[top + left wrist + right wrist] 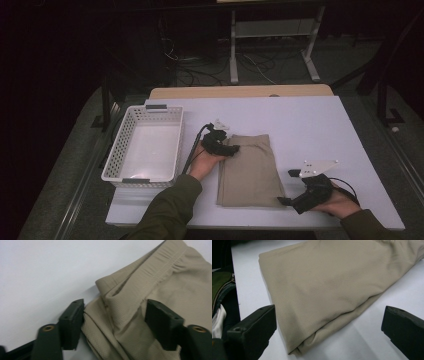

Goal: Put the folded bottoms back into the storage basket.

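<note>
A: The left gripper [113, 325] straddles the folded beige shorts' [248, 170] waistband edge, not yet pinching; the right gripper [329, 335] gapes beside the hem

B: Folding looks done; the white basket [116, 152] waits left, unfilled

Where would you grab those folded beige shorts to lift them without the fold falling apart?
Probably at the stacked edges. The folded shorts lie flat on the table, so a claw should slide in low from the side. The left claw already straddles the layered edge near the elastic waistband; the right claw sits open by the near corner, where the layers meet.
</note>
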### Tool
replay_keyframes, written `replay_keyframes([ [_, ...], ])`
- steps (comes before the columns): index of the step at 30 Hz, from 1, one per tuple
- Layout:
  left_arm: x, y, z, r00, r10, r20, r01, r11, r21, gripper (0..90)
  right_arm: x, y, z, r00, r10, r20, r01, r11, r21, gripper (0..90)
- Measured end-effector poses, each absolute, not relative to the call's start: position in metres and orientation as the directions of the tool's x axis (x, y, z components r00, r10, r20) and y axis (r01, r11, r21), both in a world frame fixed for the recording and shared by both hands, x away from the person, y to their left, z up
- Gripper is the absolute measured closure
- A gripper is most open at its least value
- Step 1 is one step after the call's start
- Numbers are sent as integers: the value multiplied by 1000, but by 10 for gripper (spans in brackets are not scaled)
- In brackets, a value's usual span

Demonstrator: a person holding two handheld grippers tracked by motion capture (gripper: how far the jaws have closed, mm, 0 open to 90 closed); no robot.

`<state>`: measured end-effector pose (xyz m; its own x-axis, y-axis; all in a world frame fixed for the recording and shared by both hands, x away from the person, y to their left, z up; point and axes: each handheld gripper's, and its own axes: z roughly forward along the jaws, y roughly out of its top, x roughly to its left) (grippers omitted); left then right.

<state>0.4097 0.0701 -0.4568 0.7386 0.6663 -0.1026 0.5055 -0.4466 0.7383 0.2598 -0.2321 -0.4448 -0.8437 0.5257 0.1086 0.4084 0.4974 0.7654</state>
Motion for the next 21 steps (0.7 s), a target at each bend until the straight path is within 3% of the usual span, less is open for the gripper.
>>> replay_keyframes([
  [15,407,68,-457,773,616,-154,502,-446,741,695,260,-232,-445,-845,524,110,408,498,765,0],
  [21,408,69,-457,773,609,-177,514,-437,738,748,259,-231,-445,-843,527,109,409,497,765,0],
])
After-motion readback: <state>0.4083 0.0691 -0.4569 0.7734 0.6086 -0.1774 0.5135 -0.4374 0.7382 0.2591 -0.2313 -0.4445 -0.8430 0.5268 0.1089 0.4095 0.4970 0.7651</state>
